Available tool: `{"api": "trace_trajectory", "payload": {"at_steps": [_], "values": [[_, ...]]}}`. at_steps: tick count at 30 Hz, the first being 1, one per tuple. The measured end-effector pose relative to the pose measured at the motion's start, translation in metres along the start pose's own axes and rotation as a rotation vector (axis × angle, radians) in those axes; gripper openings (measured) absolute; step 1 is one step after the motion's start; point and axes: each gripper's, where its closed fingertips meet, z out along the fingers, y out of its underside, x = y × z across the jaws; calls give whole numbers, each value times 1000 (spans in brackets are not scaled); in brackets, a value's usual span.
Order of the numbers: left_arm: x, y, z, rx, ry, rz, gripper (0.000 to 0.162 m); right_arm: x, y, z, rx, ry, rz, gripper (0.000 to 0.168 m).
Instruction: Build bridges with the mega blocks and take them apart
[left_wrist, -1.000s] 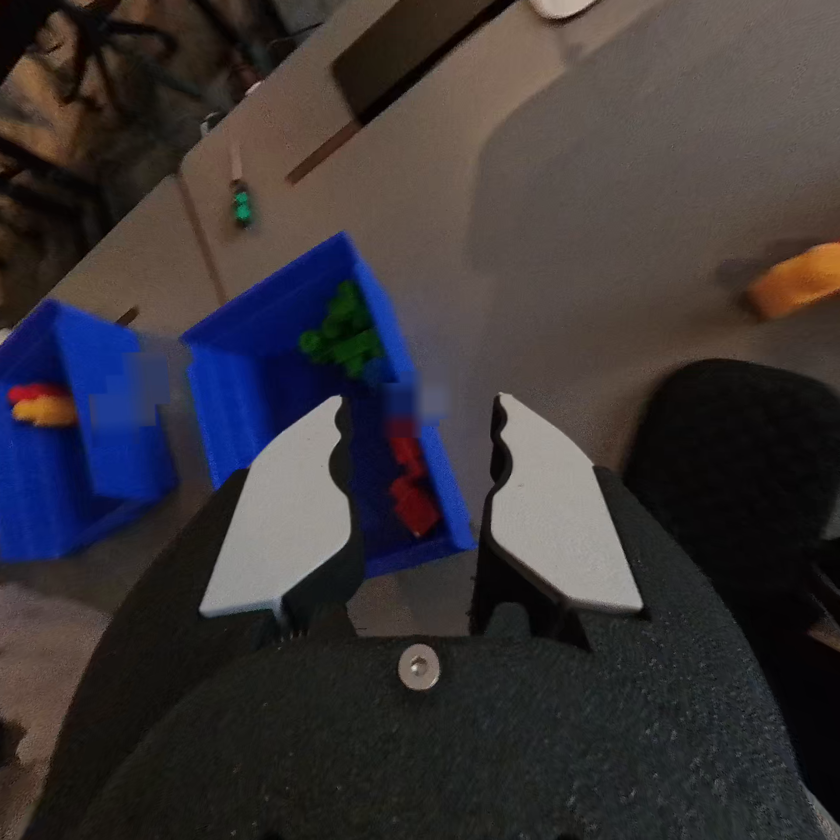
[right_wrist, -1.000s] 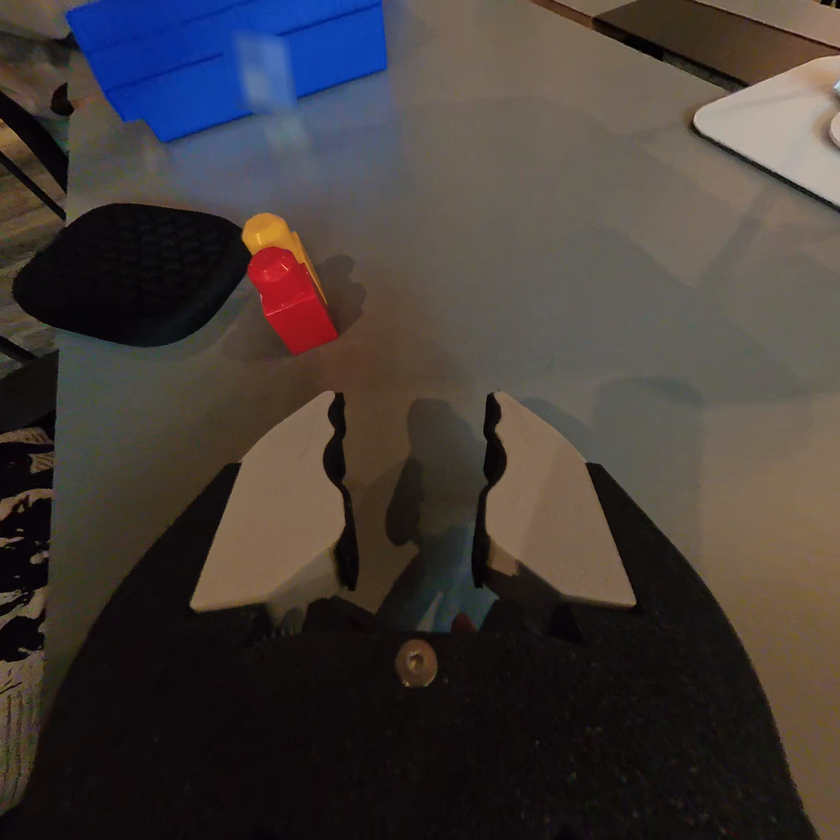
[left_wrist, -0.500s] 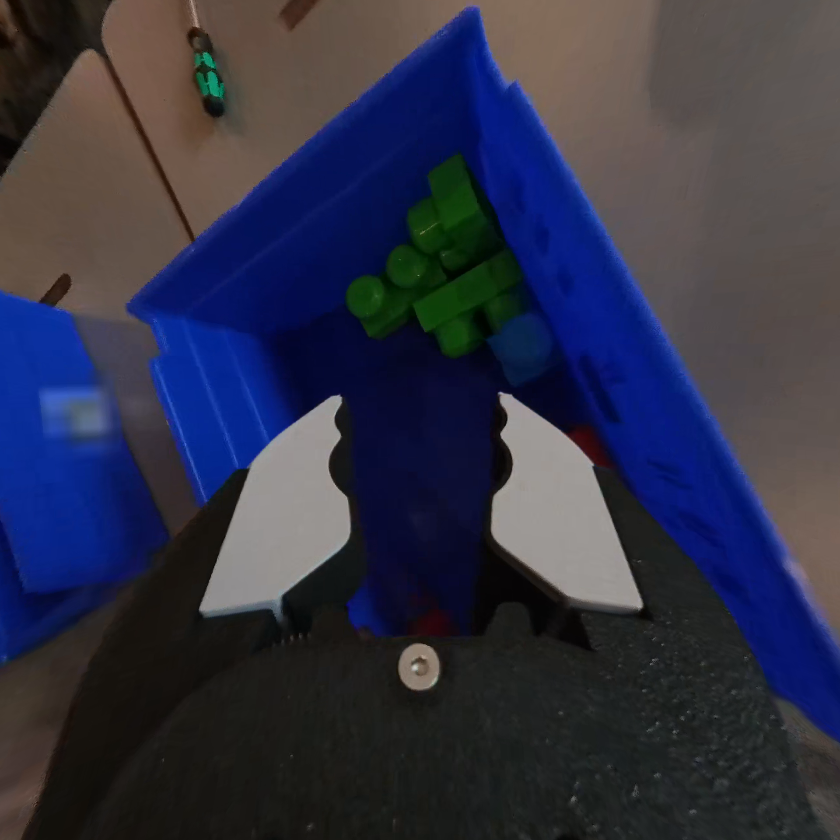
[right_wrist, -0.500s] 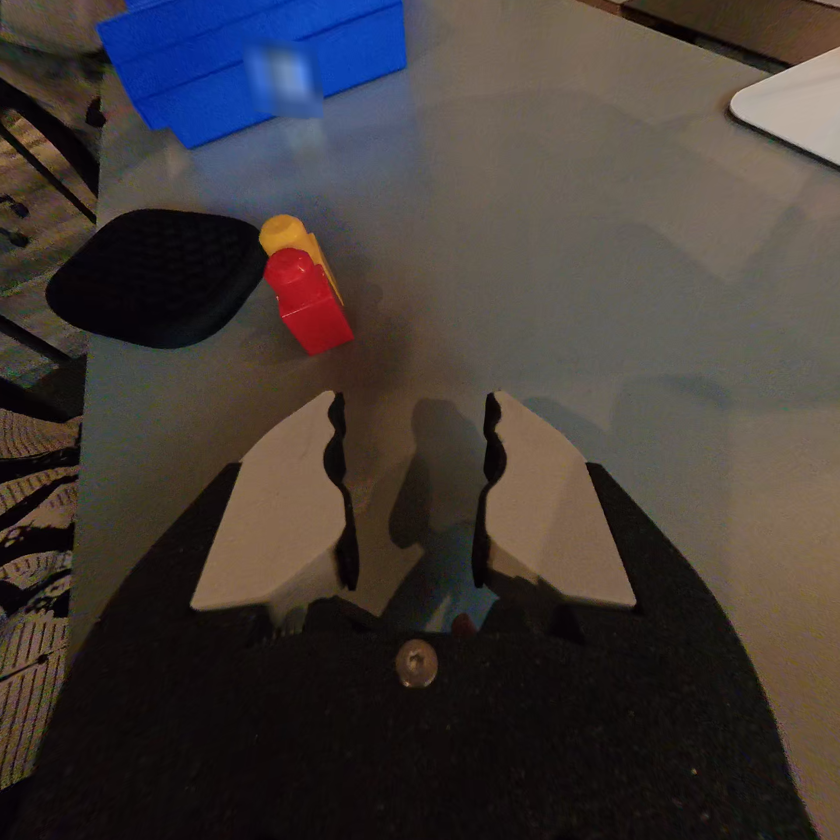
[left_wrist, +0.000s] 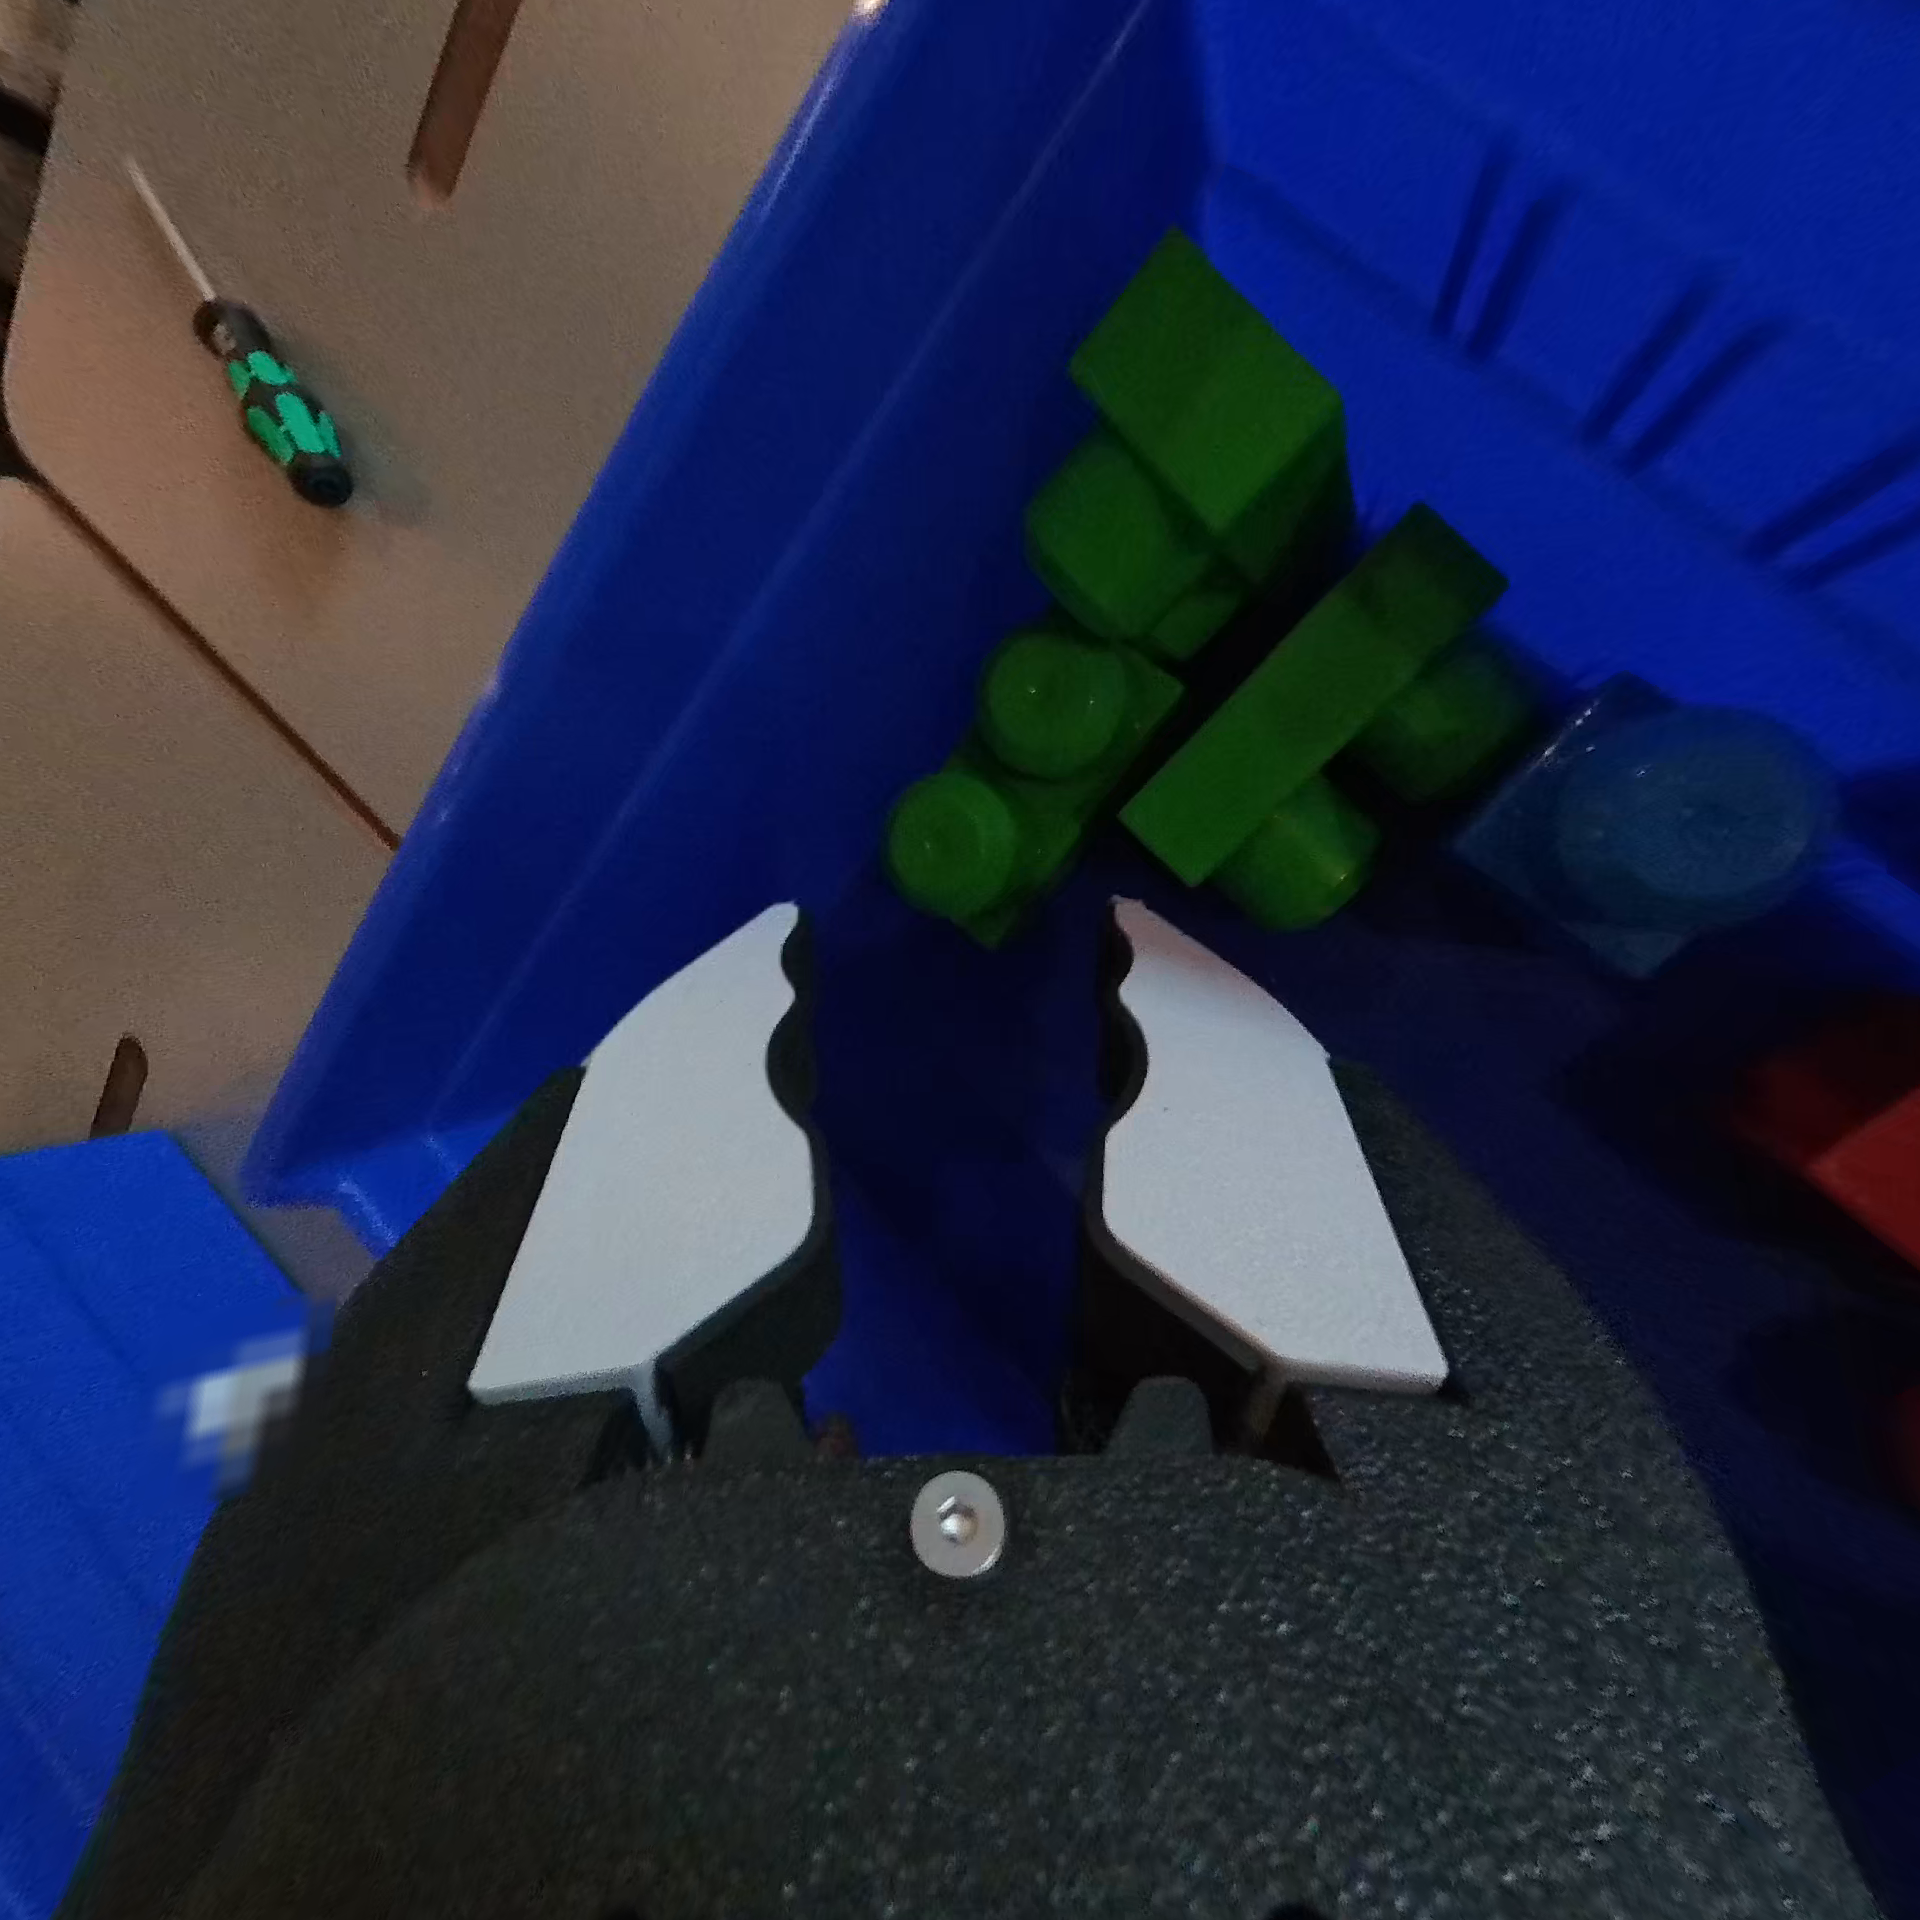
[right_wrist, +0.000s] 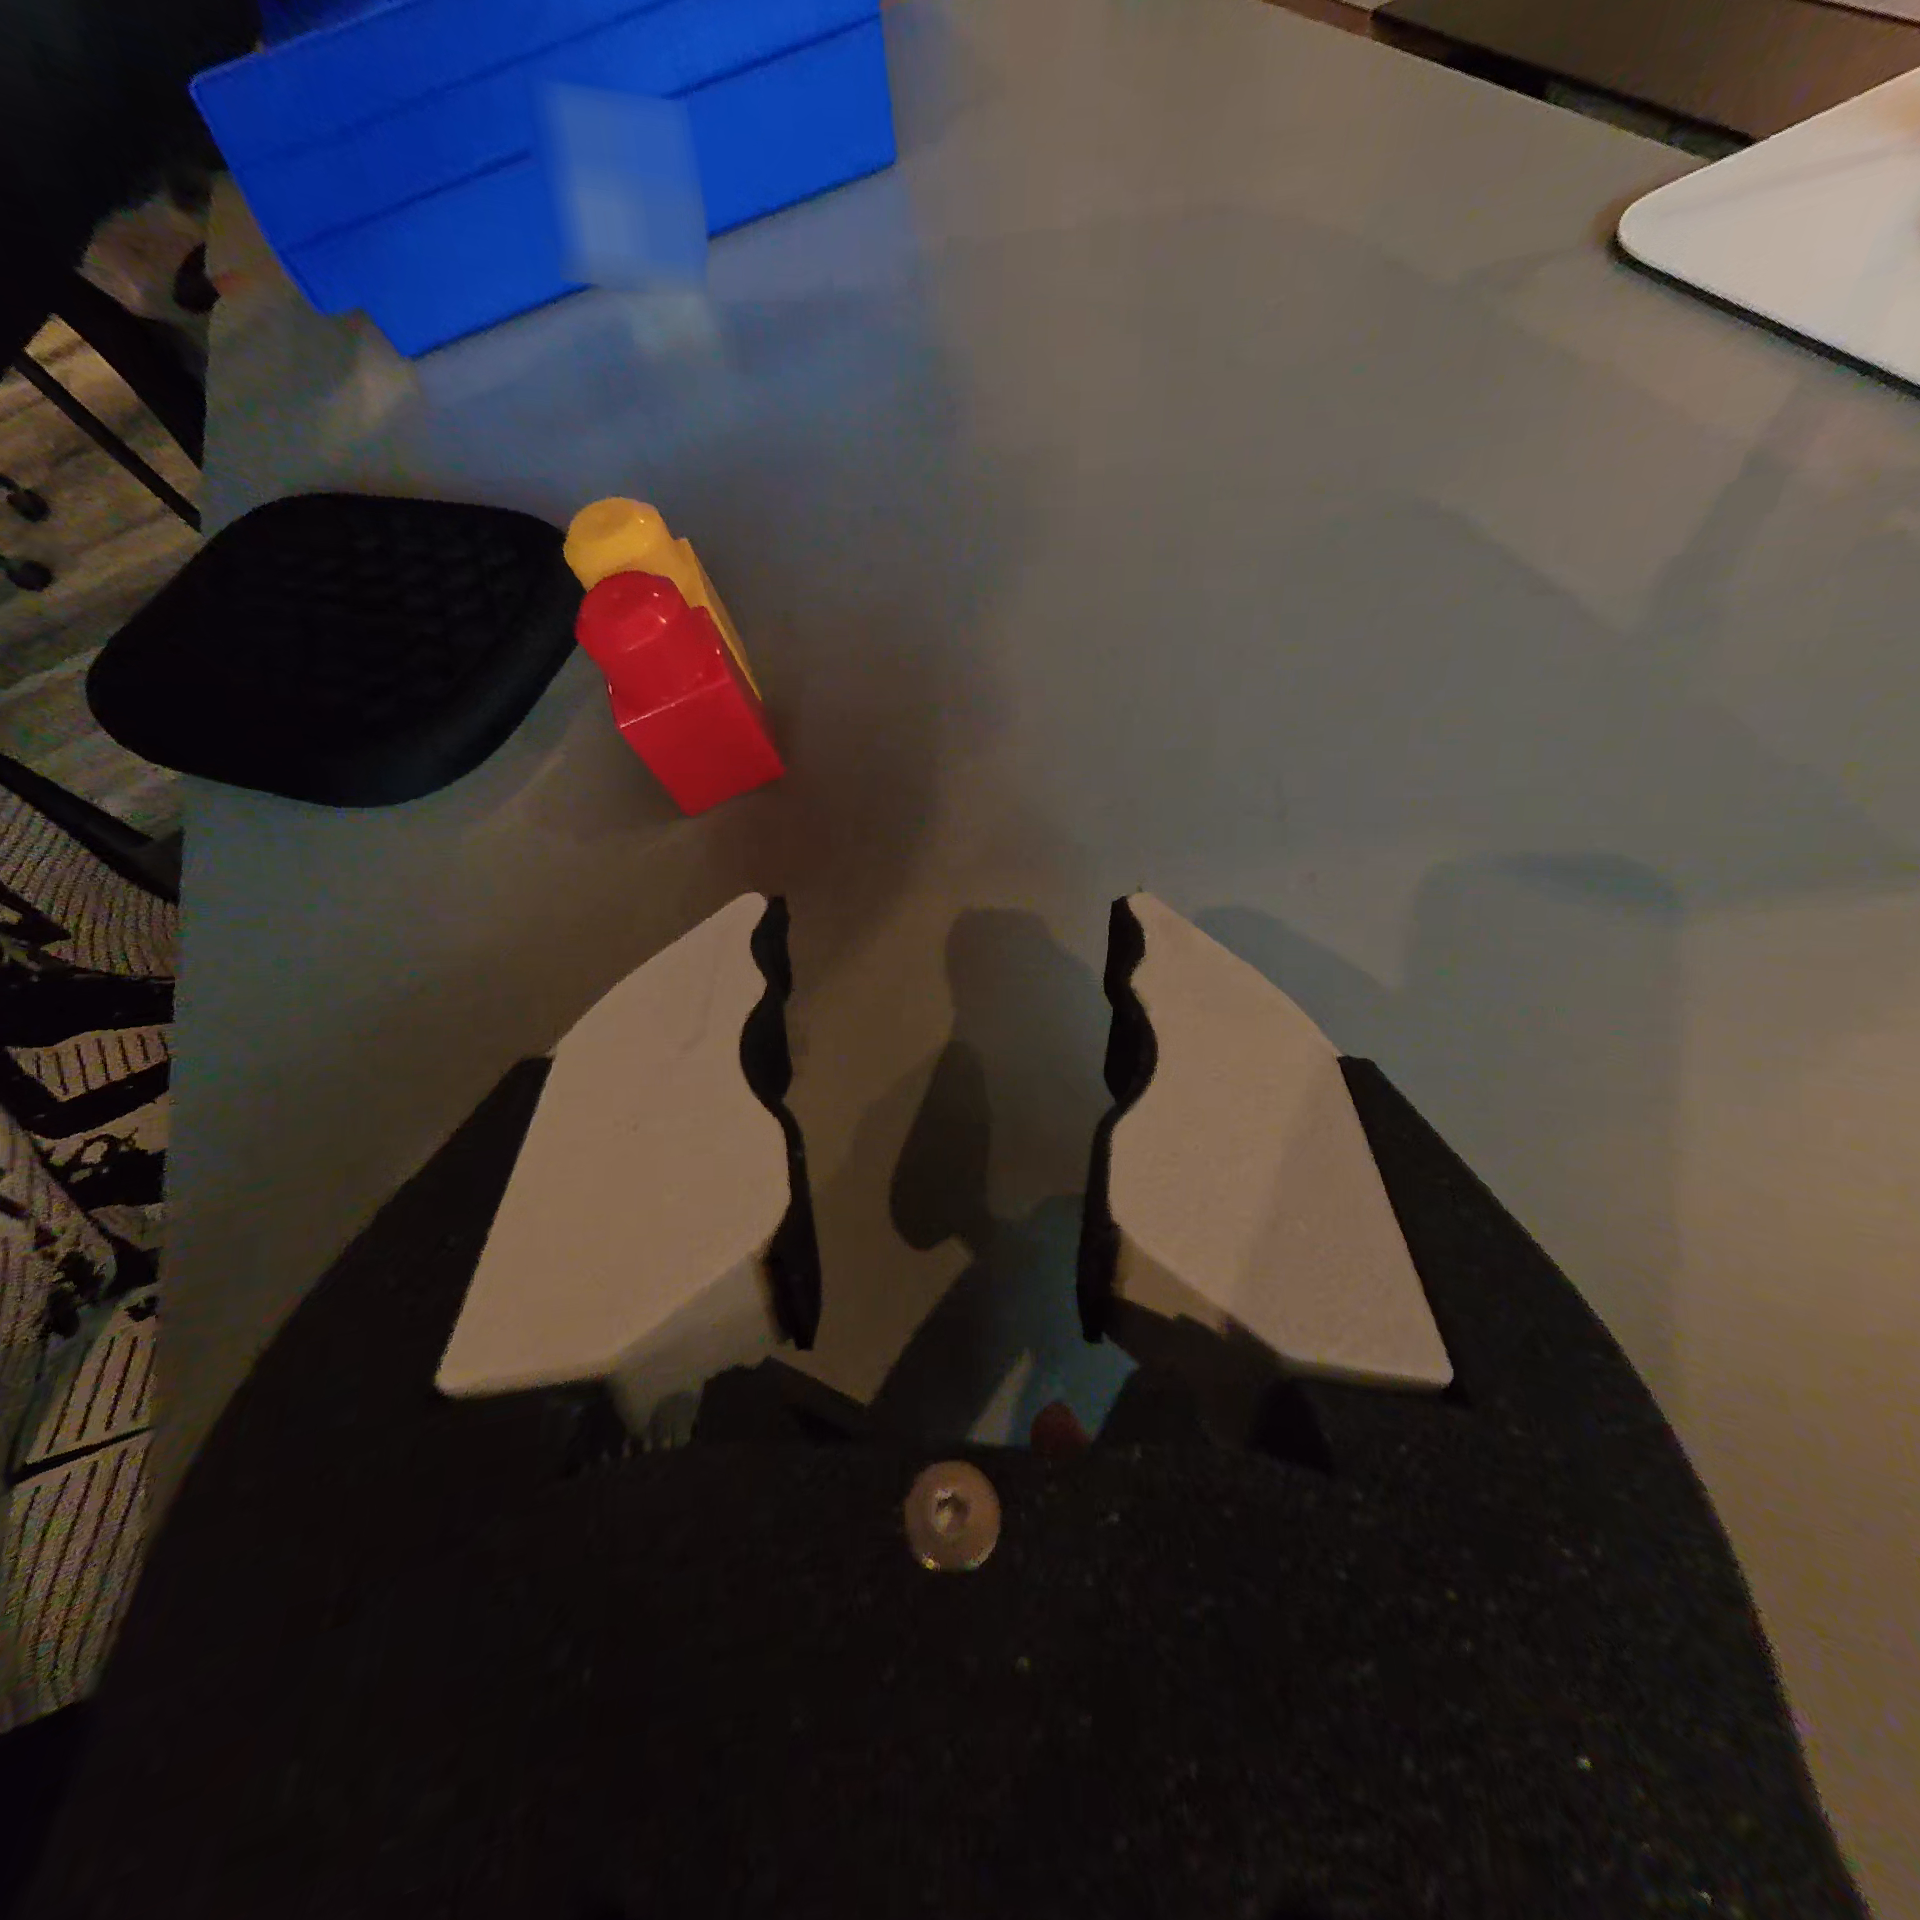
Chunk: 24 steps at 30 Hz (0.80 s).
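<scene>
Tongs first: my left gripper (left_wrist: 954, 920) is inside a blue bin (left_wrist: 665, 582), its 2 fingers spread apart with nothing between them, only the dark blue floor of the bin showing in the gap. Just ahead of the fingertips lies a jumble of green mega blocks (left_wrist: 1174, 665), heaped against the far corner of the bin; the nearest green stud sits just beyond my left fingertip, not touching it. Beside the green heap, to the right, rests a blue block (left_wrist: 1652, 831) with its round stud facing me, and at the right edge of the view I see part of a red block (left_wrist: 1860, 1153) lower in the bin. Outside the bin, on the pale table (left_wrist: 156, 727), lies a screwdriver (left_wrist: 272, 400) with a green and black handle, and a 2nd blue bin (left_wrist: 94, 1351) shows at the lower left. My right gripper (right_wrist: 951, 914) hangs over the grey table, likewise wide apart and empty. Ahead of it and to the left stand a red block (right_wrist: 686, 696) and a yellow block (right_wrist: 634, 545), touching each other, with a black pad (right_wrist: 332, 644) beside them at the table's edge. Another blue bin (right_wrist: 436, 208) sits at the far left, a white pad (right_wrist: 1797, 239) at the far right.
</scene>
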Motion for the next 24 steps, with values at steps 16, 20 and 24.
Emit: {"api": "trace_trajectory", "payload": {"at_steps": [16,20,24], "values": [[11,-6,33,8,148,141,44,1,4,2,-24,11,-9,58],[15,-5,26,10,164,161,38,1,4,2,-25,10,-7,58],[10,-8,5,30,113,149,37,-1,2,2,-18,4,-14,58]]}}
